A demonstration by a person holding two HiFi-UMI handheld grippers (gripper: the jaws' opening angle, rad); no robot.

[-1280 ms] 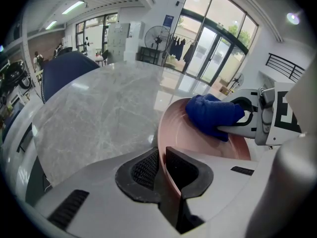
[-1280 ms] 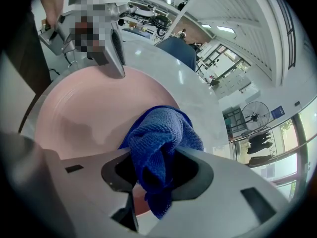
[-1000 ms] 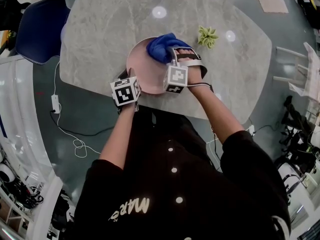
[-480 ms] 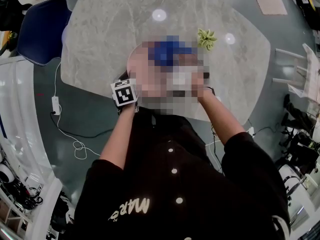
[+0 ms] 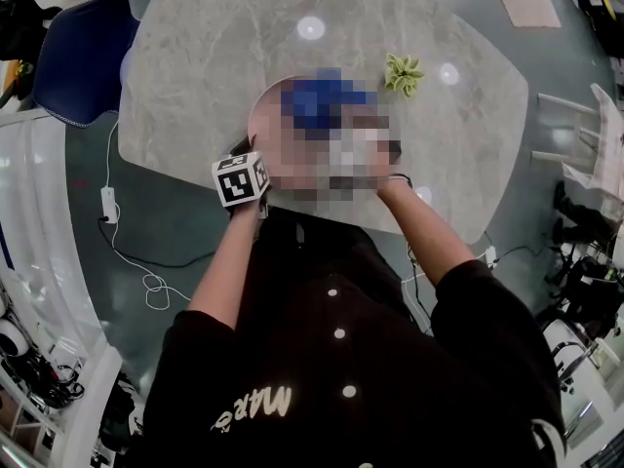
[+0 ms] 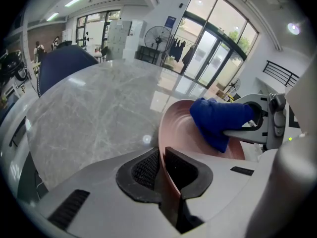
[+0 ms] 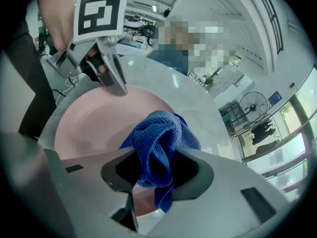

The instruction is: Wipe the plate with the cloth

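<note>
Little has shifted over the last second. The left gripper (image 6: pixel 162 156) sits where it was at the near-left rim of the pink round plate (image 6: pixel 184 129), and the blue woven cloth (image 7: pixel 161 133) remains over the plate's far part. A mosaic patch now covers that area in the head view, so any small change on the right side cannot be gauged there.

The left gripper's jaws are almost together, pinching the plate's thin rim, which runs edge-on between the pads. The plate rests on the grey marbled stone table (image 5: pixel 214 57), near its near edge. The right gripper (image 7: pixel 158 168) has its jaws closed on a bunched fold of the cloth. The wad keeps them partly apart, and a loose tail hangs below them. From the left gripper view the cloth appears to press against the plate's inner face on the far-right side.

The coming stroke turns on one relation. Seen from the right jaws, the bare pink surface spreads ahead and to the left, towards the clamped rim. So the cloth probably has to sweep leftward and nearer across the face. The right hand is the one free to do that, while the left serves as the anchor.
</note>
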